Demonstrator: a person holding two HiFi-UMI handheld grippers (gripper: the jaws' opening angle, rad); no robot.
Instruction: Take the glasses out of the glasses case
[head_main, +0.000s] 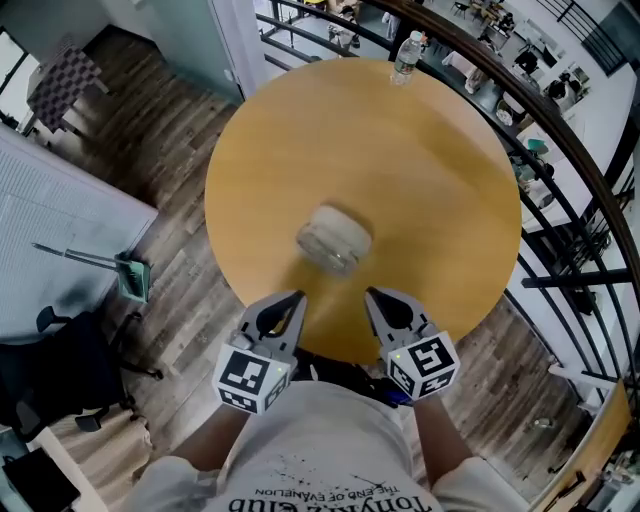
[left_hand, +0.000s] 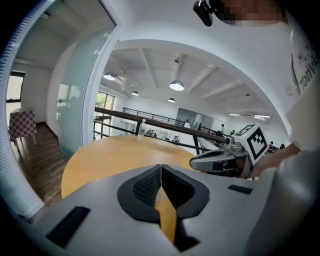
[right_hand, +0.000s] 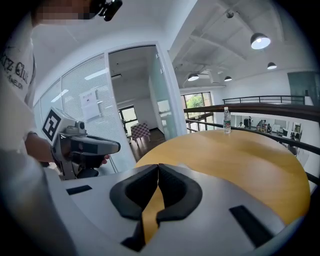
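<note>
A pale, closed glasses case (head_main: 335, 238) lies on the round wooden table (head_main: 420, 160), near its front edge. The glasses themselves are not visible. My left gripper (head_main: 299, 297) hovers at the table's near edge, left of and short of the case, its jaws pressed together with nothing between them. My right gripper (head_main: 369, 294) hangs beside it, also short of the case, jaws together and empty. In the left gripper view the left gripper (left_hand: 161, 167) is shut, and the right gripper's body (left_hand: 225, 159) shows at the right. The right gripper (right_hand: 158, 167) is shut in its own view.
A clear water bottle (head_main: 406, 55) stands at the table's far edge. A dark railing (head_main: 560, 140) curves round the table's far and right side. A broom and dustpan (head_main: 120, 268) lie on the wood floor at left, near a dark office chair (head_main: 60, 370).
</note>
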